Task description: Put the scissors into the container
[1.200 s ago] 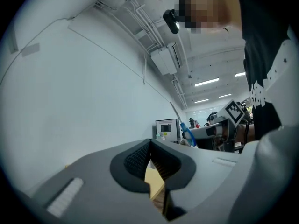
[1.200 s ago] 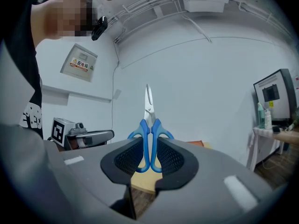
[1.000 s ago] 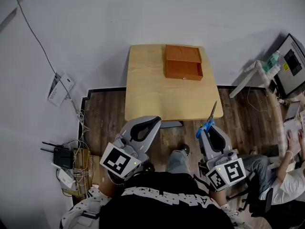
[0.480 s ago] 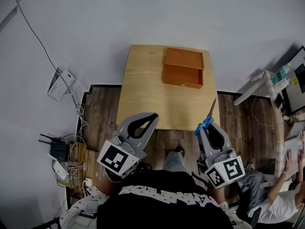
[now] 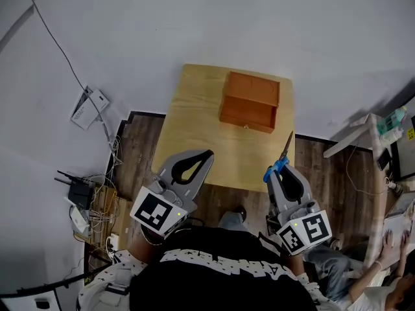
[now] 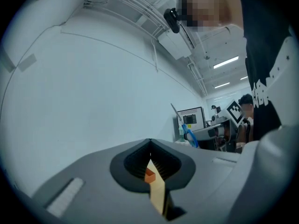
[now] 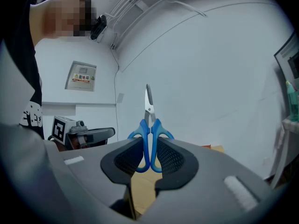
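The table (image 5: 214, 135), a pale wood-grain top with straight edges and slightly rounded corners, stands against the white wall, its near edge just ahead of both grippers. The container (image 5: 249, 100), an orange-brown wooden box with square corners, sits on the far right part of the top, close to the far edge and right edge. The stretch of top between it and the near edge is bare. The right gripper (image 5: 277, 172) is clamped on the scissors (image 5: 283, 154), its ribbed black pads pressed against the two blue plastic handle loops. The narrow metal blades are shut and stick out past the jaw tips toward the container, well apart from it, above the table's near right edge. In the right gripper view the scissors (image 7: 149, 125) stand upright between the jaws of the right gripper (image 7: 150, 143). The left gripper (image 5: 206, 155), smooth grey plastic, hangs at the table's near left edge. In the left gripper view its tips (image 6: 149, 142) meet with nothing held, and the container (image 6: 149, 174) shows through the slot behind them. Each gripper carries a black-and-white square-marker cube. A wall sign (image 7: 80, 77) bears a yellow warning triangle; its characters are too small to read.
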`<action>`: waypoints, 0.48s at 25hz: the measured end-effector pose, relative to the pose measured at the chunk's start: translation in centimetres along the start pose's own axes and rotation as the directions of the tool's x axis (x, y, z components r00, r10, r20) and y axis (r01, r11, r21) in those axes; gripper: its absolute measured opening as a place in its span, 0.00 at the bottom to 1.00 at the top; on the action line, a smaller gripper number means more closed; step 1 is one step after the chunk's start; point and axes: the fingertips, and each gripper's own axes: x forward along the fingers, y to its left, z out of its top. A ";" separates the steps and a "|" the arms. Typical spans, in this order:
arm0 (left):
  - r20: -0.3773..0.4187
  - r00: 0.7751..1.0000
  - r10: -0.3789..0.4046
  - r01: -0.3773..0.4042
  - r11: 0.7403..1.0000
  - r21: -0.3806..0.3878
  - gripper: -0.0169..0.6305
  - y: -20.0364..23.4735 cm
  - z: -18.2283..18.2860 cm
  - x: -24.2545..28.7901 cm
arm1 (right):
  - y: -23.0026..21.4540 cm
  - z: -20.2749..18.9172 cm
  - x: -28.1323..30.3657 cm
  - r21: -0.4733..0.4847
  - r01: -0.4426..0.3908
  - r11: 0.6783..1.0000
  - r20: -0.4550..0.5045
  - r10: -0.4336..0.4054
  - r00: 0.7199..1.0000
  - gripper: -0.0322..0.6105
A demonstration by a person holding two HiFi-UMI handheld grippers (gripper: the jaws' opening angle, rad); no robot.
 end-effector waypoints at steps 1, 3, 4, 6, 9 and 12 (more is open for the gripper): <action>0.004 1.000 0.006 -0.006 1.000 0.005 0.03 -0.1 0.2 0.6 | -0.5 0.2 0.1 -0.001 -0.007 1.000 0.002 0.007 1.000 0.21; 0.029 0.999 0.023 -0.023 1.000 0.015 0.03 -0.2 0.5 1.7 | -1.7 0.6 0.1 -0.003 -0.020 1.000 0.003 0.020 1.000 0.21; 0.050 0.998 0.032 -0.034 0.999 0.022 0.03 -0.2 0.6 2.3 | -2.3 0.7 0.1 -0.005 -0.026 1.000 0.003 0.026 1.000 0.21; 0.067 0.997 0.047 -0.049 0.998 0.027 0.03 -0.3 0.7 3.6 | -3.6 1.0 0.2 -0.003 -0.035 0.999 0.003 0.035 0.999 0.21; 0.026 0.998 0.053 -0.054 0.998 0.017 0.03 -1.0 0.8 5.3 | -5.3 1.3 0.5 0.004 -0.057 0.998 0.004 0.057 0.998 0.21; 0.007 0.997 0.076 -0.076 0.997 0.020 0.03 -1.3 0.9 6.2 | -6.5 1.5 1.2 0.002 -0.089 0.996 0.000 0.089 0.996 0.21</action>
